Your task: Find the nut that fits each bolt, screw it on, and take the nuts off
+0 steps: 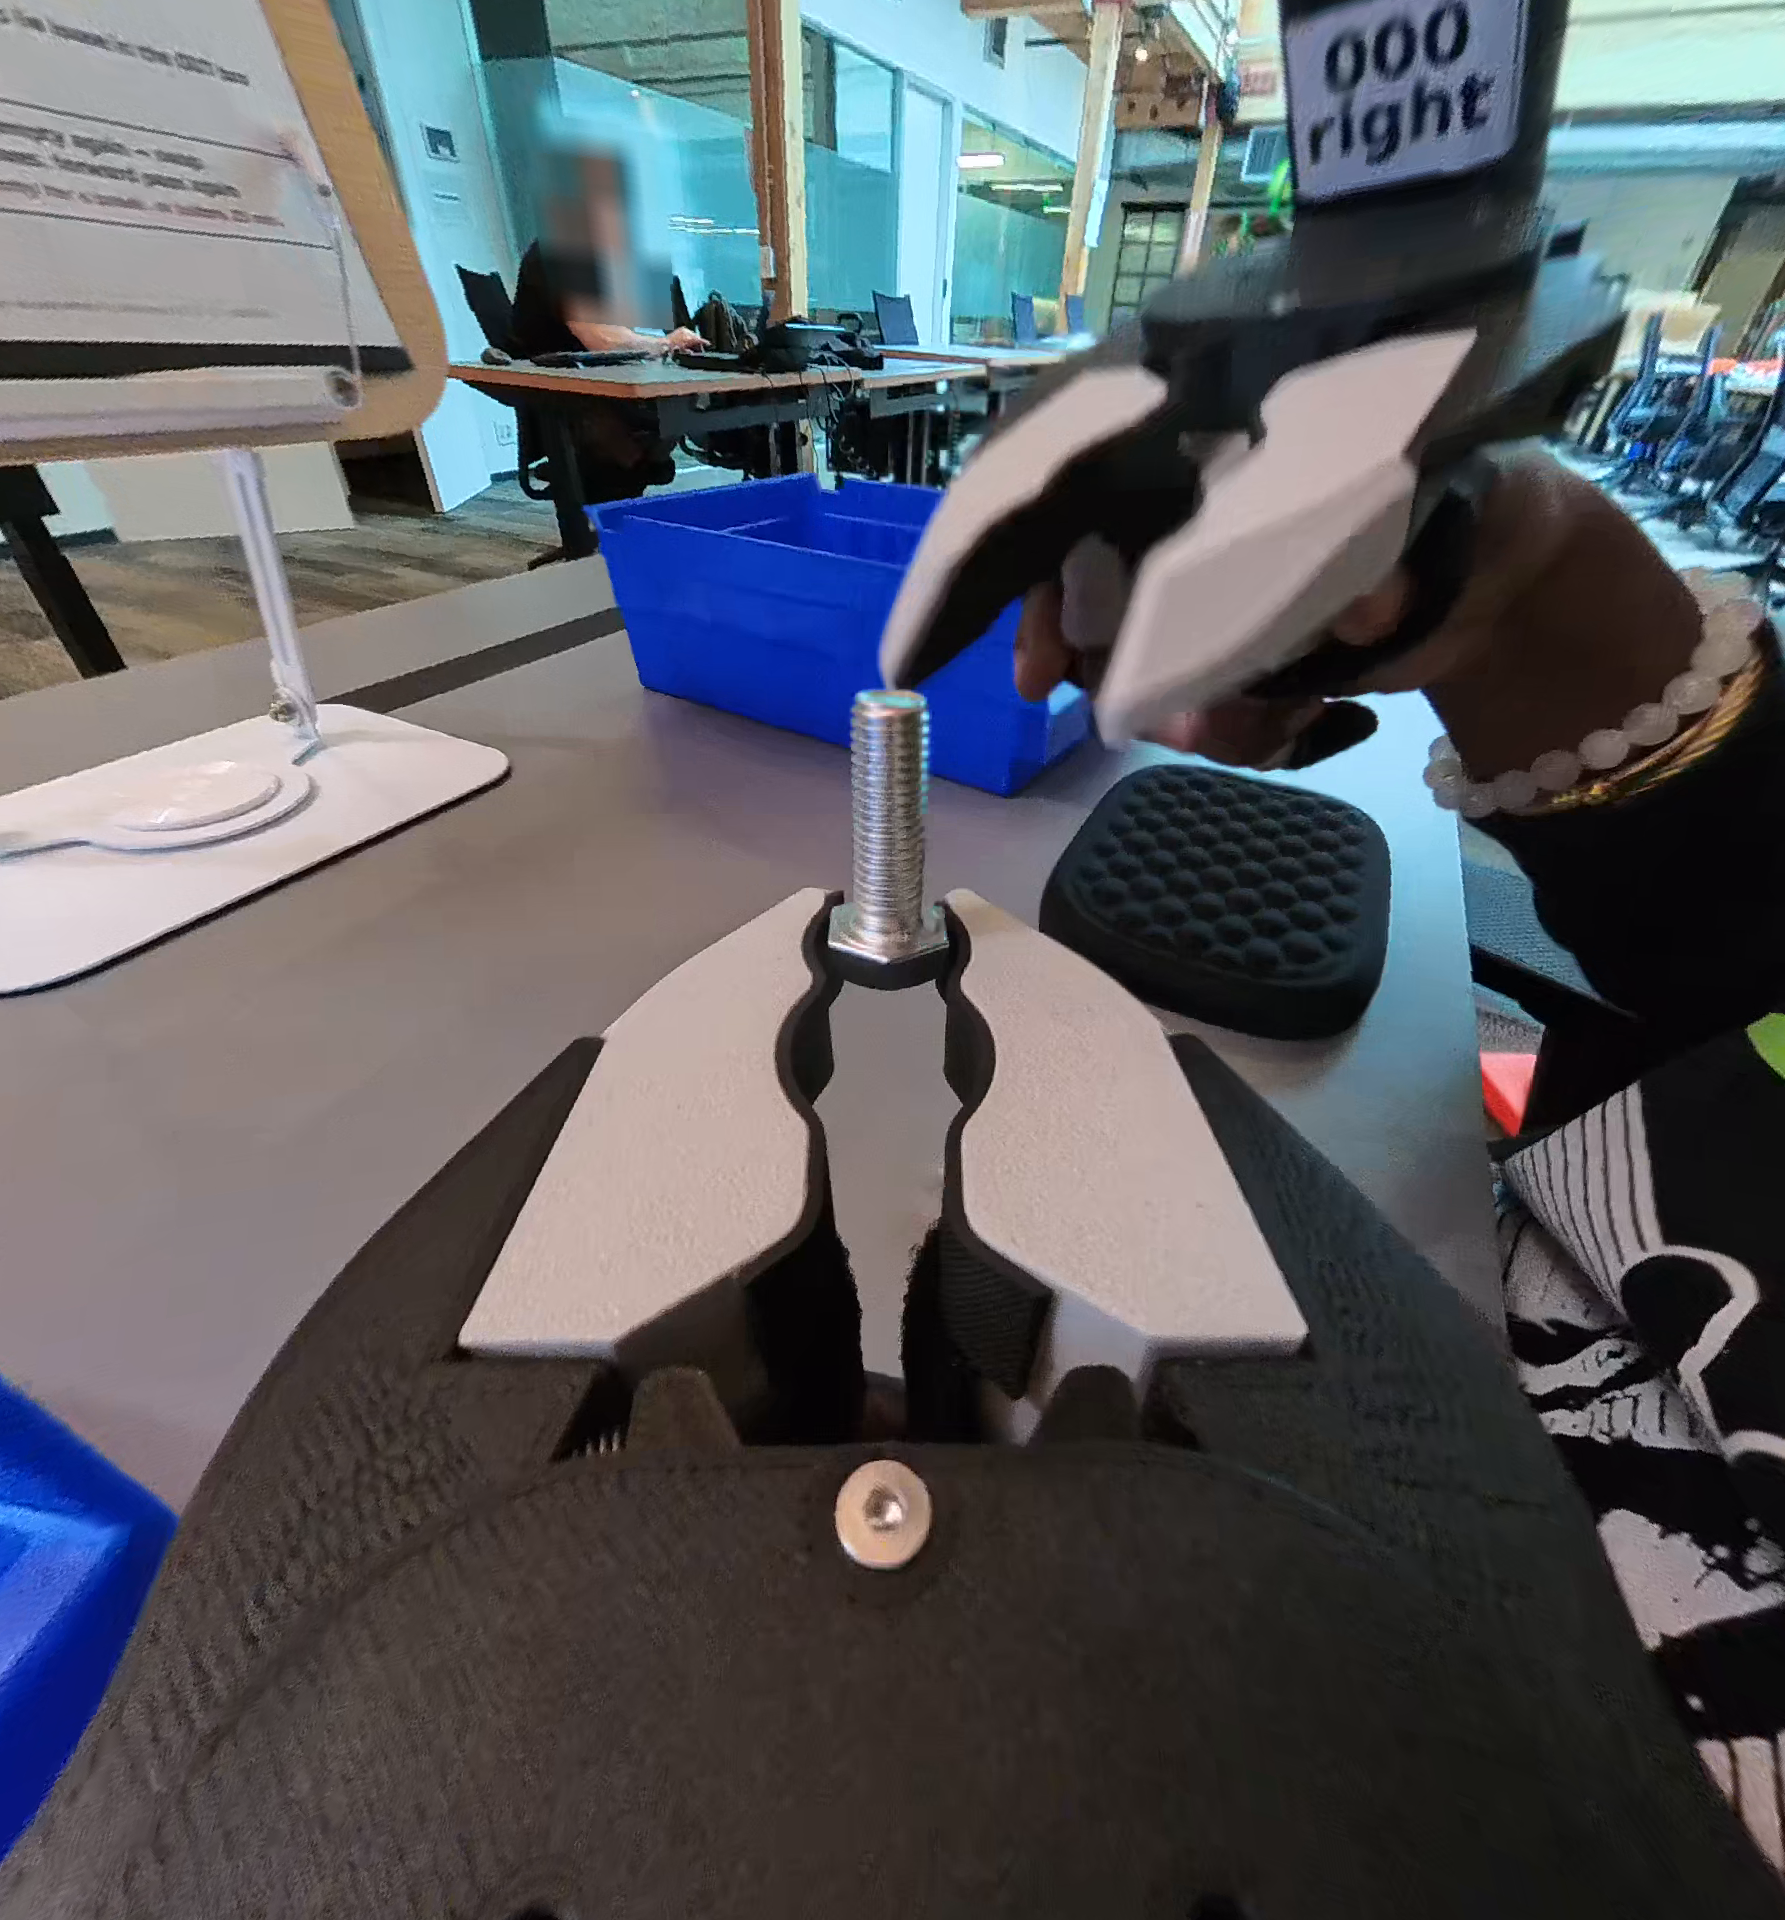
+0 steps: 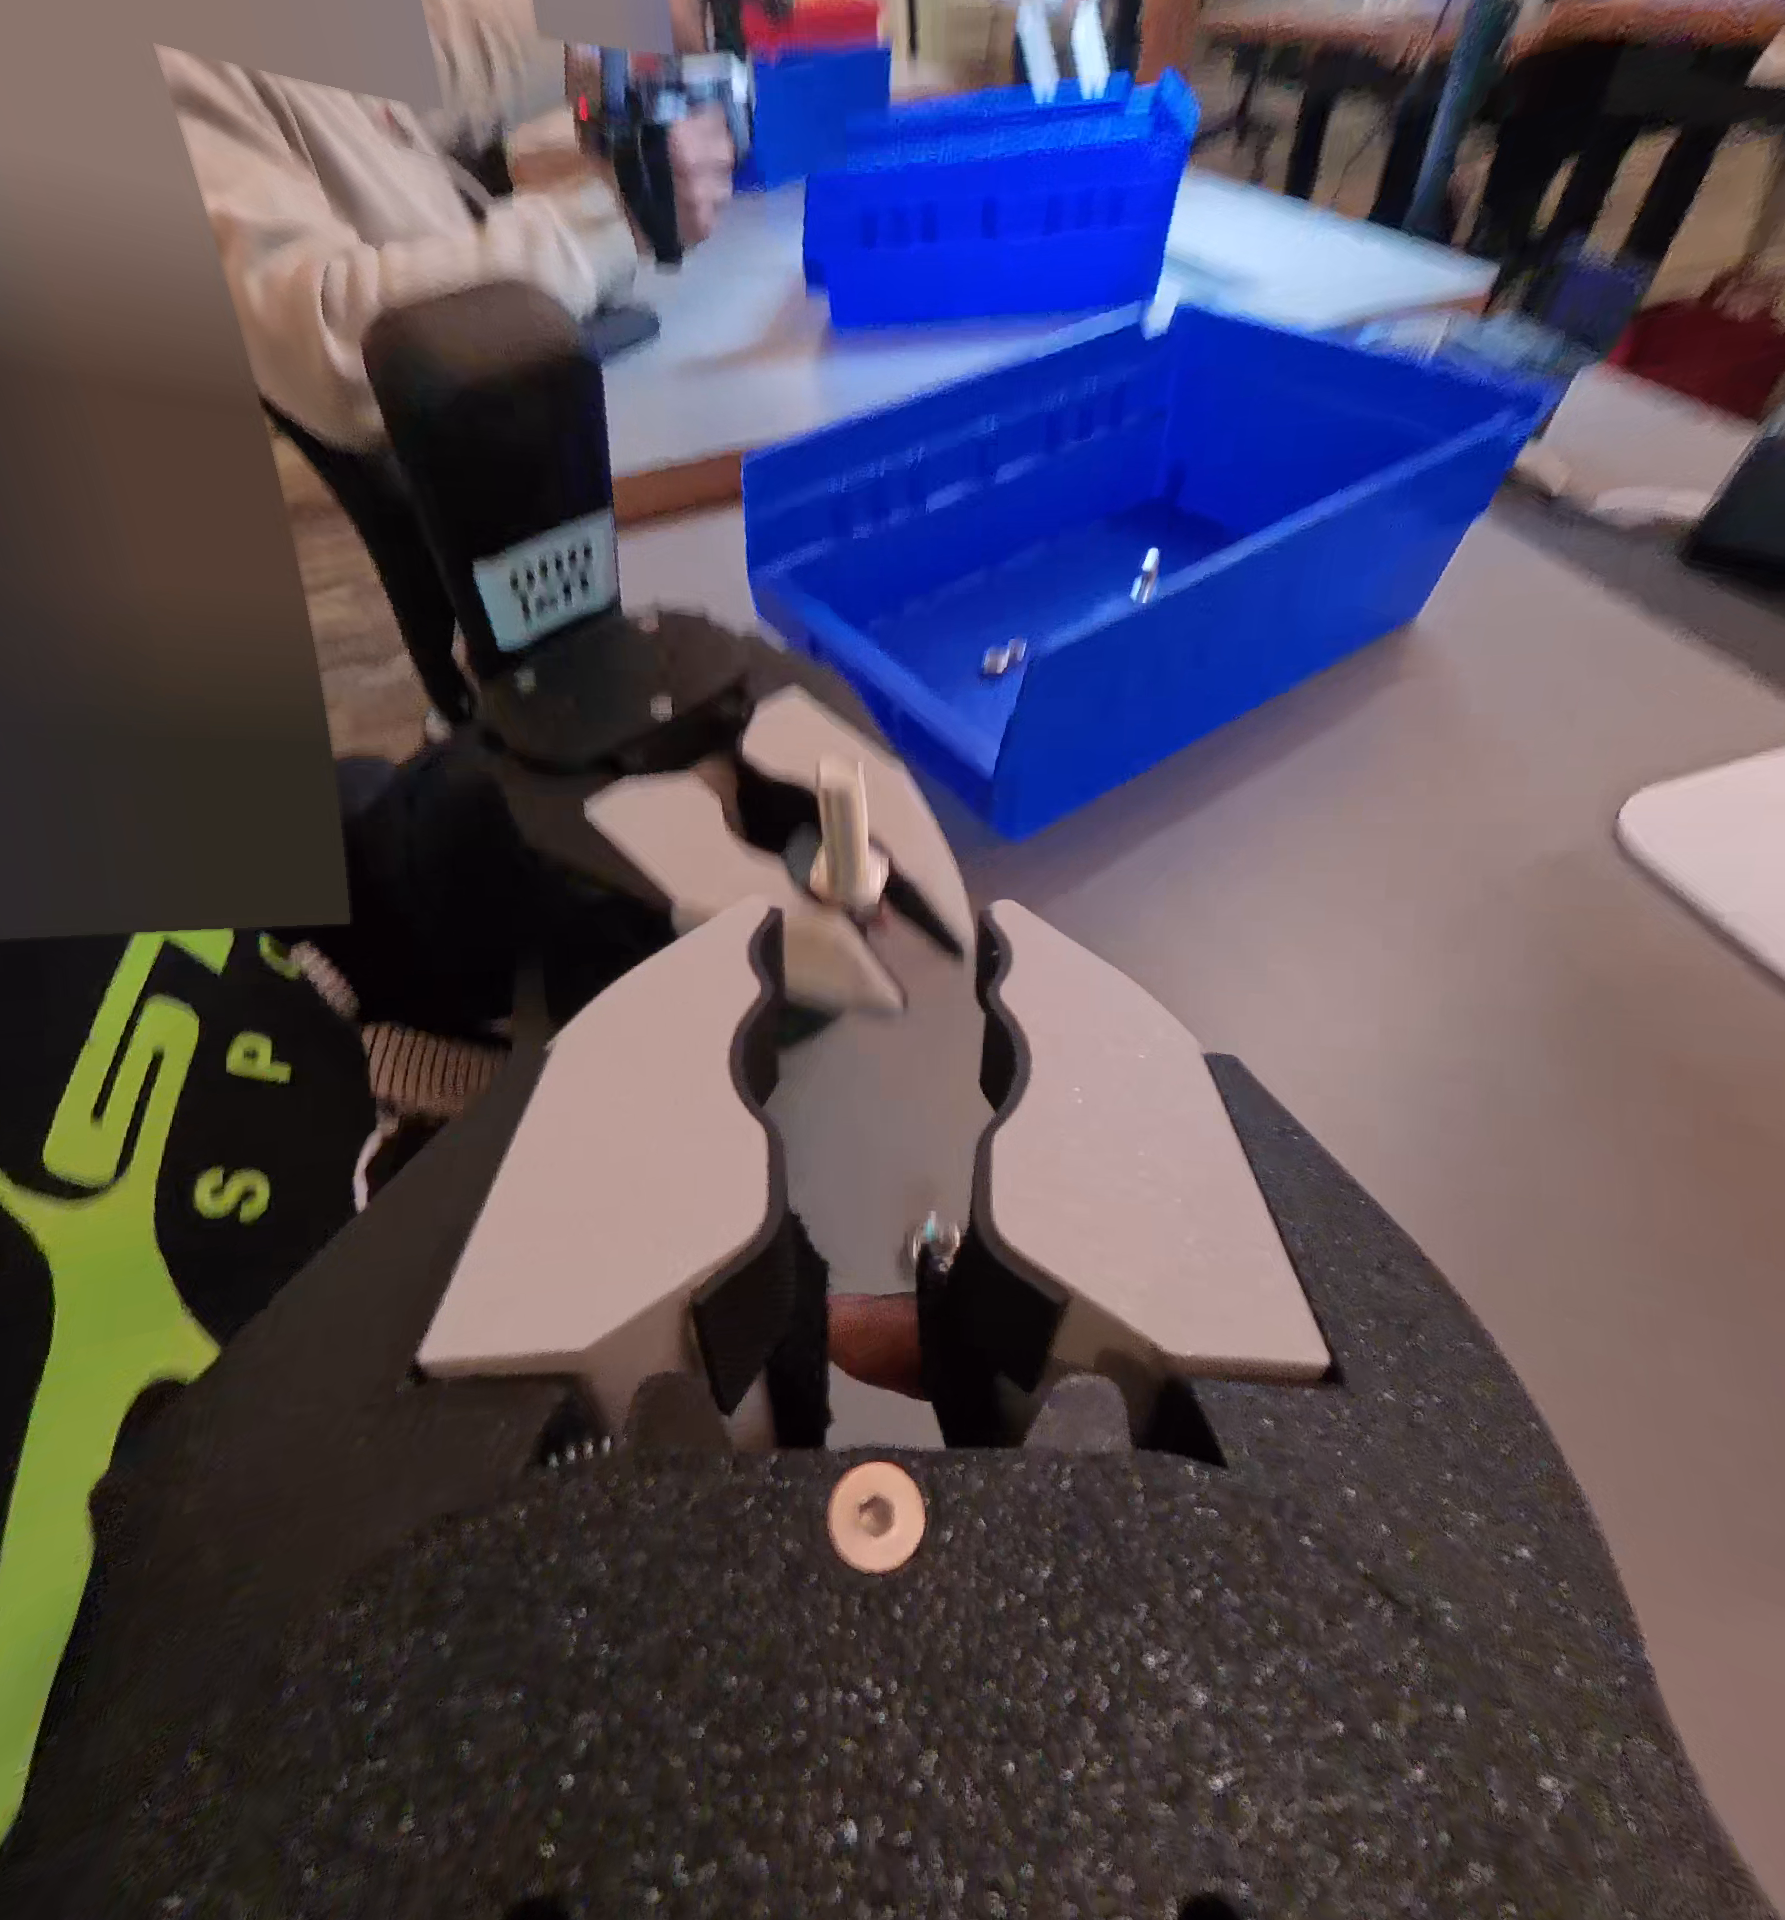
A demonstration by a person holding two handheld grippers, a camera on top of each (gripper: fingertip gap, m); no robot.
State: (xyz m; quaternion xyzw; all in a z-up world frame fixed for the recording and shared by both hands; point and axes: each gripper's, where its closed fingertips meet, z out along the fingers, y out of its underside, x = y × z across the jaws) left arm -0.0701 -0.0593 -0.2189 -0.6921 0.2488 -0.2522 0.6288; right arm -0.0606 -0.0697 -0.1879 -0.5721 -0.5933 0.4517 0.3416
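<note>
Left gripper [image 1: 888, 940]: clamped on hex head of bolt [image 1: 888, 821], thread upright, above grey table [image 1: 555, 935] | Right gripper [image 2: 872, 997]: jaws apart, empty; tips just above bolt's end | Blue bin [image 2: 1231, 665]: small metal parts inside

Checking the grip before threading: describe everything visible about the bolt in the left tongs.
The bolt is bright silvery metal with a hex head and a threaded shank, no nut on it. It stands upright, head down, clamped between the tips of the left tongs above the grey table. The open right tongs hover just by its top end.
</note>
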